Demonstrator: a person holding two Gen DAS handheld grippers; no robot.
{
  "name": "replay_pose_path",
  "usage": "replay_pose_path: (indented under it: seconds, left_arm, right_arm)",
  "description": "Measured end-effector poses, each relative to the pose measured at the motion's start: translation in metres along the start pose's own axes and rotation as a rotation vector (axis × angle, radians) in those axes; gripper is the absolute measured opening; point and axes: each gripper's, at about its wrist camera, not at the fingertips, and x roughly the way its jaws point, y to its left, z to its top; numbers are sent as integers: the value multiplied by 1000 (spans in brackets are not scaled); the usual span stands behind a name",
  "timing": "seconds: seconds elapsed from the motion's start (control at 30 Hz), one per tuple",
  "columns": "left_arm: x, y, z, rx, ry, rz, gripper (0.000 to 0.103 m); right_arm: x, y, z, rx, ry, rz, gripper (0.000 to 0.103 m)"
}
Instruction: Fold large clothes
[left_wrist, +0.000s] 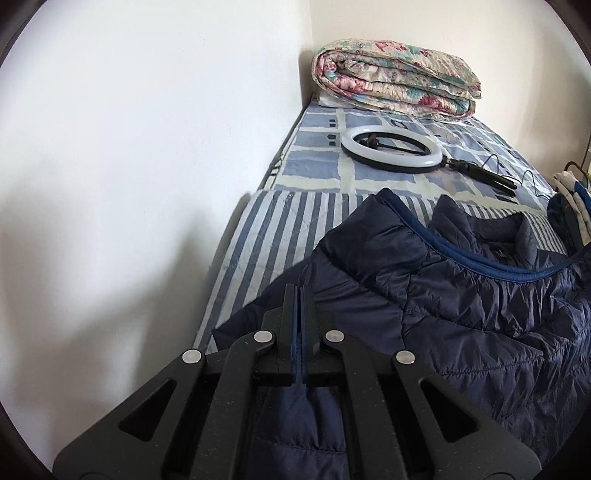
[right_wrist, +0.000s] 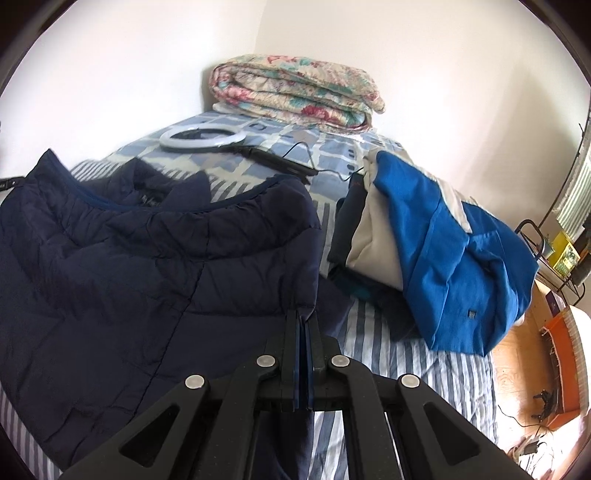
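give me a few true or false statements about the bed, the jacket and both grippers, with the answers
1. Both grippers are shut on the navy puffer jacket. True: the left gripper and the right gripper each pinch its fabric.
2. The ring light hangs on the wall. False: it lies flat on the bedsheet, beyond the jacket.
3. A folded floral quilt sits at the far end of the bed, in the corner. True.
4. The pile of clothes beside the jacket is topped by a red garment. False: the top one is bright blue.
5. The jacket is folded into a neat square. False: it lies spread out, collar toward the far end.
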Motion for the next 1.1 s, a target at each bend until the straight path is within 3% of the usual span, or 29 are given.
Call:
replay_pose_path:
  seconds: [0.27,0.47,0.63,0.73,0.8,0.87,0.93,1.03,1.1]
  left_arm:
    - [34,-18,25,12,-14,73,0]
    - [62,-22,37,-38,-20,120,0]
    - [101,-37,25,24,40,236,0]
    - [114,-44,19,48,89,242,0]
    - [106,-45,21,53,73,234,1]
    - [88,-46,27,58,33,237,2]
    - [65,-48,34,51,-6,196,2]
    - [19,-66,37,47,-65,39,3]
    - [0,-91,31,82,-51,-79,3]
  right_arm:
    - [35,4,25,-1,0,-74,0]
    - [65,8,42,-18,7,-149,0]
    - [99,14,44,-36,75,-183,0]
    - [118,21,40,-69,140,-190,0]
    - [120,22,38,-80,160,-205,3]
    - [112,16,38,-51,148,-196,24]
    - [97,7,37,1,128,-165,27]
    - [64,7,29,45,77,-109,27]
    - [41,18,20,47,58,-63,27]
